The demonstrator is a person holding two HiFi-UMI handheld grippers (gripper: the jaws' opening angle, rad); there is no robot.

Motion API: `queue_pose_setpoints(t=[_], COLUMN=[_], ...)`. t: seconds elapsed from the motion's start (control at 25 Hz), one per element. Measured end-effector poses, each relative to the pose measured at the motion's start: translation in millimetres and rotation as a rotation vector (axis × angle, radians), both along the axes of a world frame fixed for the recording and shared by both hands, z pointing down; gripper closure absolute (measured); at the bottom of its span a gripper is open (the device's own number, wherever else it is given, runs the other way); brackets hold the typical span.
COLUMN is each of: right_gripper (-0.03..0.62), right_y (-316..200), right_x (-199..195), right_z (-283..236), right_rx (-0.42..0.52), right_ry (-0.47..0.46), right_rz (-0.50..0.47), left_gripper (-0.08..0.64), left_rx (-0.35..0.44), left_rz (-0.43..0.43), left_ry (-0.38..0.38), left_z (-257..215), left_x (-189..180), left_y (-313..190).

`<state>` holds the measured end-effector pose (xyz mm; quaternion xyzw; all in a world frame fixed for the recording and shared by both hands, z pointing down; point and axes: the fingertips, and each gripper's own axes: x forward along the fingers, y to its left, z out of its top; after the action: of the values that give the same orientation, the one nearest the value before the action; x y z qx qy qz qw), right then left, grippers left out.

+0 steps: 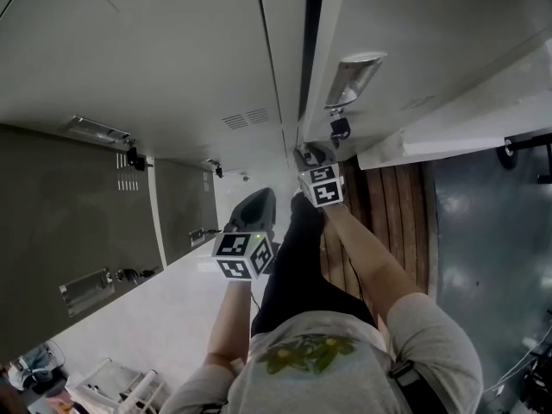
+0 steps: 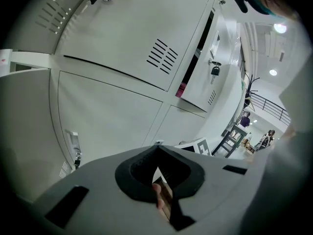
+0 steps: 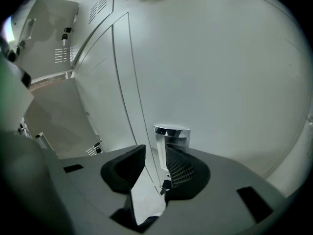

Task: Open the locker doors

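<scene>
Right hand-held gripper (image 1: 309,155) near locker handle (image 1: 354,76) (chrome).

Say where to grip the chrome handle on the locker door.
Clamp the chrome handle across its left and right flanks, coming straight at the door. It stands upright and proud of the door face, probably narrow enough for the open jaws of the right hand-held gripper.

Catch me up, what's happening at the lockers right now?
A person faces a bank of grey lockers with a gripper in each hand. The right gripper is open, its jaws at the chrome handle of one door, not yet gripping. The left gripper is held back, shut and empty.
</scene>
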<state>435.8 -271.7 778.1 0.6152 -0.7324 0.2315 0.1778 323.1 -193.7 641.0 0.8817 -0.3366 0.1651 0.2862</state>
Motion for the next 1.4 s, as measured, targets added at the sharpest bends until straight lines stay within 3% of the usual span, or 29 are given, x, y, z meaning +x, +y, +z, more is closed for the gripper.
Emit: queue_pose_setpoints(t=[1.4], right_gripper=[0.463], right_y=[43.6], right_x=[-3.3], right_z=[0.6], right_rx=[-0.046], right_ry=[0.021], right_rz=[0.125], left_gripper=[0.529], left_rx=[-0.023], left_rz=[0.063], left_ry=[-0.023], left_z=[7.4], left_x=[5.9], left_y=[29.9])
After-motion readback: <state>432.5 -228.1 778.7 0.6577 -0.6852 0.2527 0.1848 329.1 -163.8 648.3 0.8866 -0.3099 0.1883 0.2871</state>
